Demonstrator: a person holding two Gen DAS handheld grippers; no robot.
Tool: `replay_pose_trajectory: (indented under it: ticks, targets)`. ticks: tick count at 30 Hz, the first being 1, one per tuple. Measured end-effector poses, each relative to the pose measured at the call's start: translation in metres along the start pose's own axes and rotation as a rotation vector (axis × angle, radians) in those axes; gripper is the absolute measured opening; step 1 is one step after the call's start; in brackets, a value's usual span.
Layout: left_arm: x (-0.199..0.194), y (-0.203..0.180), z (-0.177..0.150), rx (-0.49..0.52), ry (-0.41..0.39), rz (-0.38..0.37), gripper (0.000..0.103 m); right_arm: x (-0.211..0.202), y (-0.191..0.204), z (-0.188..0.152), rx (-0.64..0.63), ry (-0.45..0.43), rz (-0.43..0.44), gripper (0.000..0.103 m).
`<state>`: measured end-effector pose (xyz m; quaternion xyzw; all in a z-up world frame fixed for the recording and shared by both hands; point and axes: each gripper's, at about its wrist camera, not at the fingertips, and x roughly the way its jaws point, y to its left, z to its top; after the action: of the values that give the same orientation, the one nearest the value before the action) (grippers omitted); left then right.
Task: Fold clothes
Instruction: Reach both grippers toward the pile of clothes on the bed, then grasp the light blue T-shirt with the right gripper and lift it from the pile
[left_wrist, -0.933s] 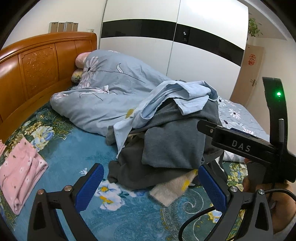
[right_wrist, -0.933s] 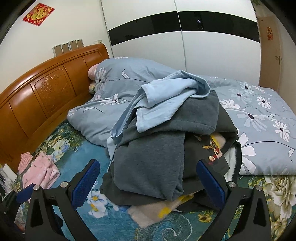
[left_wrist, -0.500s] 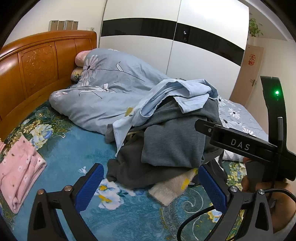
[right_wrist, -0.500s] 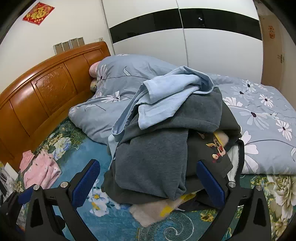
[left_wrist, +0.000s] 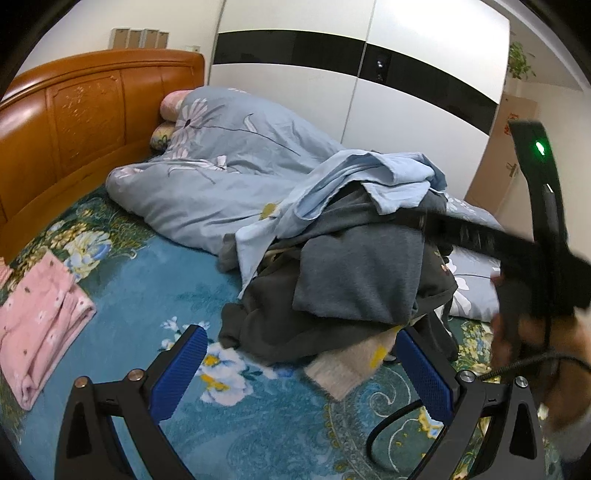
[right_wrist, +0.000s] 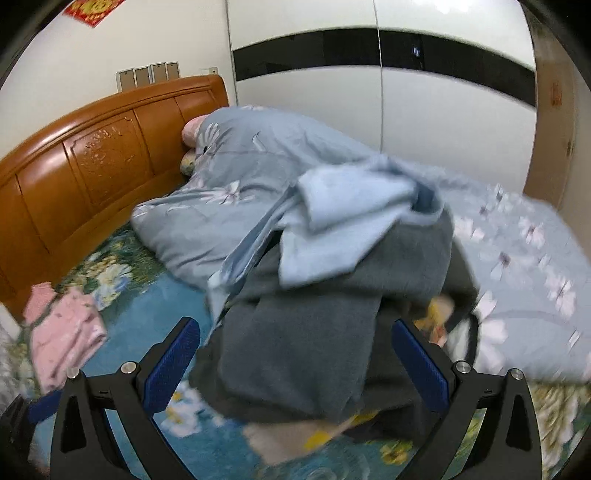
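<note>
Bedroom, teal floral bedspread (left_wrist: 155, 280) as work surface, wooden headboard (left_wrist: 74, 122) at the far end, wardrobe (left_wrist: 369, 92) behind. Landmark = the clothes pile (left_wrist: 332, 266) mid-bed. Pile leans against the grey-blue floral duvet (left_wrist: 221, 177), which runs from the pile toward the headboard. Top of pile: light blue garment (left_wrist: 369, 177), draped down the headboard side. Under it a grey fleece garment (left_wrist: 362, 280), darker grey pieces below, a beige item (left_wrist: 351, 362) poking out at the pile's near edge. Folded pink garment (left_wrist: 40, 317) well apart from the pile, on the headboard side.

Left gripper (left_wrist: 303, 373): jaws wide apart, empty, just short of the pile's near edge. Right gripper (right_wrist: 295, 362): jaws also spread, nothing between them, right at the grey fleece; view motion-blurred, contact unclear. In the left view the right gripper's body and the hand (left_wrist: 528, 350) holding it show blurred beside the pile.

Step, as judged: picking the next garment off the pile; no fold begun on it. To do it well: take one layer only, best the light blue top piece, since grabbing the fleece would drag what lies on it. Pinch an edge or seam, lift clear, then spread flat on the open bedspread between pile and pink garment. Risk: the pile tipping.
</note>
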<state>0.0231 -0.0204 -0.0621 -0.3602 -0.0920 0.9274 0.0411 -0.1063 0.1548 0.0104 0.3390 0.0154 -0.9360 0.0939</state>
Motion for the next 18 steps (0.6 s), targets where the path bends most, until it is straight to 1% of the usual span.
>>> replay_pose_trajectory:
  ticks: [1, 3, 5, 6, 7, 8, 9, 10, 11, 12, 14, 16, 17, 18]
  targets:
    - [-0.003, 0.005, -0.004, -0.016, 0.003, 0.001, 0.103, 0.001, 0.0, 0.01, -0.021, -0.021, -0.027, 0.103]
    - [-0.008, 0.016, -0.012, -0.052, 0.023, 0.01, 0.103, 0.012, -0.002, 0.032, -0.045, -0.035, -0.073, 0.103]
    - [-0.014, 0.024, -0.019, -0.081, 0.028, 0.028, 0.103, 0.028, -0.002, 0.053, -0.058, -0.039, -0.113, 0.103]
    - [-0.017, 0.029, -0.023, -0.095, 0.031, 0.037, 0.103, 0.039, 0.002, 0.059, -0.082, -0.021, -0.141, 0.1]
    - [-0.019, 0.032, -0.026, -0.111, 0.025, 0.037, 0.103, 0.049, 0.006, 0.064, -0.106, -0.003, -0.169, 0.092]
    - [-0.021, 0.034, -0.028, -0.123, 0.018, 0.036, 0.103, 0.06, 0.009, 0.07, -0.13, 0.015, -0.197, 0.088]
    - [-0.023, 0.036, -0.029, -0.133, 0.013, 0.038, 0.103, 0.074, 0.015, 0.071, -0.159, 0.043, -0.22, 0.08]
    - [-0.025, 0.038, -0.031, -0.143, 0.006, 0.035, 0.103, 0.086, 0.017, 0.071, -0.184, 0.068, -0.248, 0.062]
    - [-0.027, 0.04, -0.032, -0.146, 0.0, 0.038, 0.103, 0.096, 0.019, 0.07, -0.219, 0.086, -0.291, 0.049]
    - [-0.031, 0.043, -0.034, -0.147, -0.004, 0.044, 0.103, 0.106, 0.019, 0.067, -0.249, 0.091, -0.353, 0.04]
    - [-0.037, 0.05, -0.037, -0.145, -0.024, 0.052, 0.103, 0.104, 0.01, 0.069, -0.235, 0.067, -0.375, 0.031]
    - [-0.044, 0.059, -0.042, -0.139, -0.035, 0.08, 0.103, 0.094, 0.001, 0.071, -0.172, 0.06, -0.369, 0.015]
    - [-0.046, 0.063, -0.044, -0.141, -0.038, 0.092, 0.103, 0.088, -0.003, 0.072, -0.142, 0.055, -0.368, 0.009]
    - [-0.048, 0.069, -0.047, -0.153, -0.038, 0.099, 0.103, 0.081, -0.002, 0.07, -0.136, 0.026, -0.406, 0.005]
